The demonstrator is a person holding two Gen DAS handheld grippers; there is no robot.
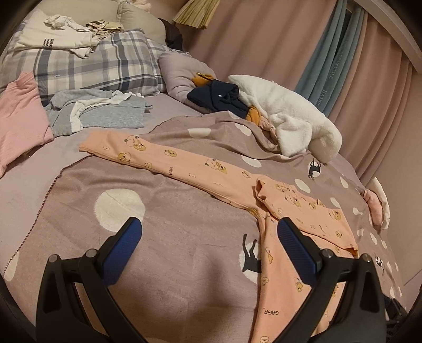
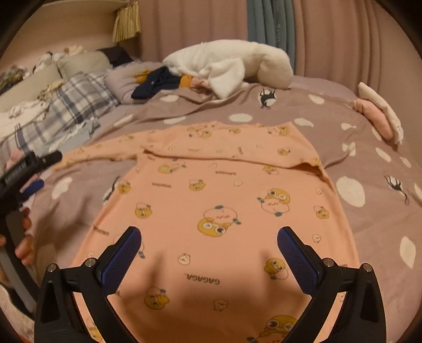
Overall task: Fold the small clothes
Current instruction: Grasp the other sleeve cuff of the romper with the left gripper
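Mauve spotted blanket [image 1: 184, 211] covers the bed. Beyond its far edge: plaid pillow [image 1: 100, 66] at far left, grey cushion [image 1: 176, 71] beside it. Pink curtain [image 1: 263, 39] behind the blanket, with blue curtain [image 1: 332, 66] hanging alongside. Tassel fringe [image 1: 195, 13] above the pillow.

bed [image 1: 39, 190] mauve sheet | pink curtains [image 2: 343, 39] behind | plaid pillow [image 1: 92, 68] | dim warm light

Peach shirt [image 2: 211, 211] hem cut off below; left claw [image 2: 34, 171] blurred.
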